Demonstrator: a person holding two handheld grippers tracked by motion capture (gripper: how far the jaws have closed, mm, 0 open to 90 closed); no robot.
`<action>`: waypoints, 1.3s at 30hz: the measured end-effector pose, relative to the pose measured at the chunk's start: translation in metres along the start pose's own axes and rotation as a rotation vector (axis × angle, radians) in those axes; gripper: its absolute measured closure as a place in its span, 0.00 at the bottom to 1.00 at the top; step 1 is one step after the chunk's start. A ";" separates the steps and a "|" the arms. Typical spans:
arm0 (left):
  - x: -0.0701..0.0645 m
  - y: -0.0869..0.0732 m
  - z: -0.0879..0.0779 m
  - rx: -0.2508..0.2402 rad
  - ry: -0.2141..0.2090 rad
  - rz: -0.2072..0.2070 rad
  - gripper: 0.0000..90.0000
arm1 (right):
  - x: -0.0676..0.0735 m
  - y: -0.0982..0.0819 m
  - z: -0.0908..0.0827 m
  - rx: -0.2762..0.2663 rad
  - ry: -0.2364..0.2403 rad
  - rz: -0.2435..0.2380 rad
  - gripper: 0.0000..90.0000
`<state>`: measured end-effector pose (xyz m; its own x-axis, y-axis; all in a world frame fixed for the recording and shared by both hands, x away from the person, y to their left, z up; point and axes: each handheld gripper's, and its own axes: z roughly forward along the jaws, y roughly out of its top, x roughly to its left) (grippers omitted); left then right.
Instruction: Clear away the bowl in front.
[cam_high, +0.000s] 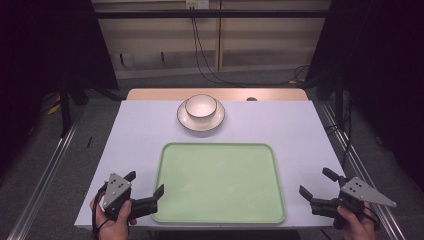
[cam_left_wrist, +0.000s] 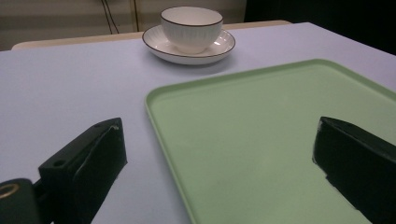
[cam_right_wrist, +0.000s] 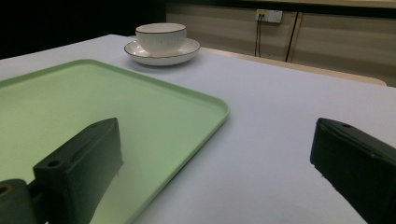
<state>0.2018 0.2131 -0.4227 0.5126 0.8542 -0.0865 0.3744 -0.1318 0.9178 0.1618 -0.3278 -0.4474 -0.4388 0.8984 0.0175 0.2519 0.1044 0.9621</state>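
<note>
Both grippers sit at the near edge of the tabletop, so this looks like the start of a pick-up, with nothing yet reached for. The left gripper rests at the near-left corner of the green tray, its 2 jaws spread wide and empty, one over the tray's rim and one over bare table. The right gripper hangs off the tray's near-right corner, jaws likewise wide apart and holding nothing. The white bowl stands upright on its saucer near the far edge, centred, beyond the tray and well apart from both grippers. The next move probably calls for a long forward reach across the tray to the bowl's rim.
</note>
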 end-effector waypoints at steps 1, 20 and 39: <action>-0.001 0.001 0.000 -0.003 -0.001 -0.004 0.03 | 0.000 0.000 0.000 0.000 0.003 -0.003 0.02; -0.005 0.026 0.002 -0.010 -0.027 0.047 0.03 | 0.002 0.000 0.002 0.002 0.035 -0.026 0.02; 0.009 0.044 0.047 0.016 -0.075 0.103 0.03 | 0.001 -0.001 0.001 0.003 0.052 -0.013 0.02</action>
<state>0.2588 0.1914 -0.4016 0.6051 0.7959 -0.0212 0.3286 -0.2255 0.9171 0.1622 -0.3267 -0.4489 -0.4862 0.8736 0.0196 0.2490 0.1170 0.9614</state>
